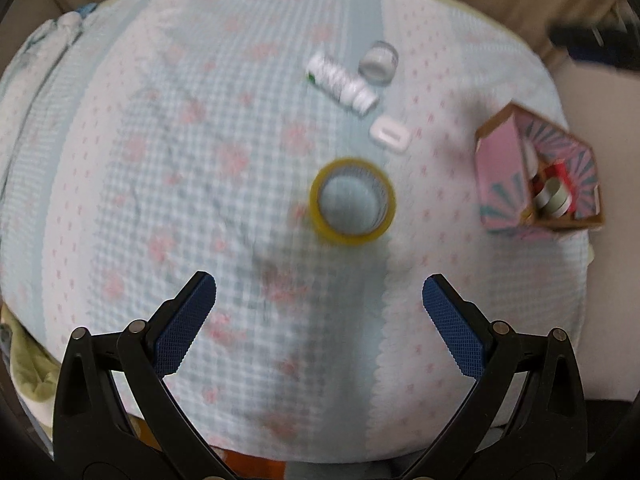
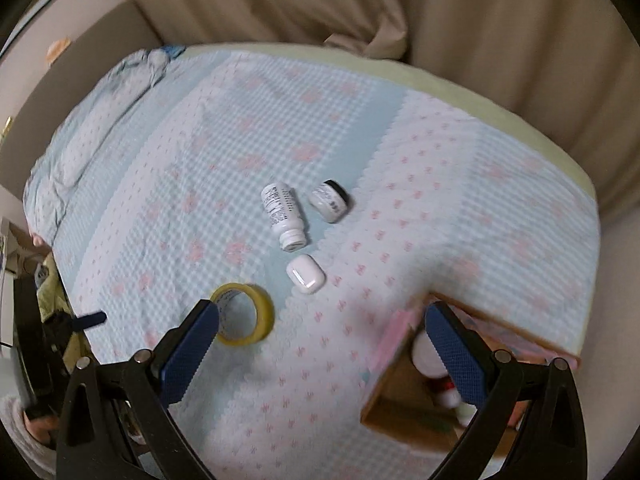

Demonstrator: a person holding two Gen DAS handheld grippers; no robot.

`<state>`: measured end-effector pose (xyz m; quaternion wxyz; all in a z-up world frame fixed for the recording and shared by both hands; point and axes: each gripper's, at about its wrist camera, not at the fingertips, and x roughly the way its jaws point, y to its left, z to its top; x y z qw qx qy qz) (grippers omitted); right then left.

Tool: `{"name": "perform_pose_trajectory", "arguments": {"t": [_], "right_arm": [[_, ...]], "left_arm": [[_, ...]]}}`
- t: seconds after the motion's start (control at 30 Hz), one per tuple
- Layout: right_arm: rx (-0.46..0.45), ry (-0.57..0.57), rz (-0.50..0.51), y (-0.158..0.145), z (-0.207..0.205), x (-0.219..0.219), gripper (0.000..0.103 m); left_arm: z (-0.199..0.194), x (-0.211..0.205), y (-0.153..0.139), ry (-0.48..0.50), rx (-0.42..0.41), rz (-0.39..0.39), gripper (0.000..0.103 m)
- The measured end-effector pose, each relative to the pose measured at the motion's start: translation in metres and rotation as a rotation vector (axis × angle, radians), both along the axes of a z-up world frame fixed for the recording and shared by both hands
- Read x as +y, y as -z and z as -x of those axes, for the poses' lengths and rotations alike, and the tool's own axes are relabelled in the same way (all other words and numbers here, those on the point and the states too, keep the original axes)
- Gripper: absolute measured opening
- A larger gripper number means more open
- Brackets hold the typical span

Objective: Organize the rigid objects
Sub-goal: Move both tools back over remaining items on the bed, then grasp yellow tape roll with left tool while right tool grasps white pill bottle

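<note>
overhead, both grippers (image 1: 319, 294) (image 2: 322, 322) w/ fingers apart

Box (image 2: 404, 412) contents partly hidden behind right fingers (image 2: 456, 356), bottle (image 1: 342, 80) label blurred, jar (image 1: 378, 62) smeared

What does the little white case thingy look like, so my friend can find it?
Look on the blue-and-pink checked bedspread, in the loose cluster between the yellow tape roll and the open pink cardboard box. The earbud case lies just below the mouth of the fallen white bottle. It is the only smooth, rounded, label-free pebble shape there.
</note>
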<state>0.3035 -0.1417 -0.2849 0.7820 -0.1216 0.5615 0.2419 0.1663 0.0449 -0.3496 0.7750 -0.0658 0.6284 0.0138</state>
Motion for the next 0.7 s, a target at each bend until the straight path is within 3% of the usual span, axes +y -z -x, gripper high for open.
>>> {"name": "perform_pose_trajectory", "arguments": {"t": [0.27, 0.53, 0.7], "right_arm": [[0.092, -0.124, 0.087, 0.079, -0.045, 0.056, 0.103], [0.199, -0.21, 0.152, 0.157, -0.073, 0.095, 0.103], [0.252, -0.233, 0.147, 0.187, -0.085, 0.115, 0.103]], "left_arm": [[-0.019, -0.024, 0.081, 0.114, 0.102, -0.056, 0.103], [-0.06, -0.052, 0.123, 0.219, 0.137, -0.131, 0.103], [-0.08, -0.065, 0.139, 0.26, 0.153, -0.152, 0.103]]}}
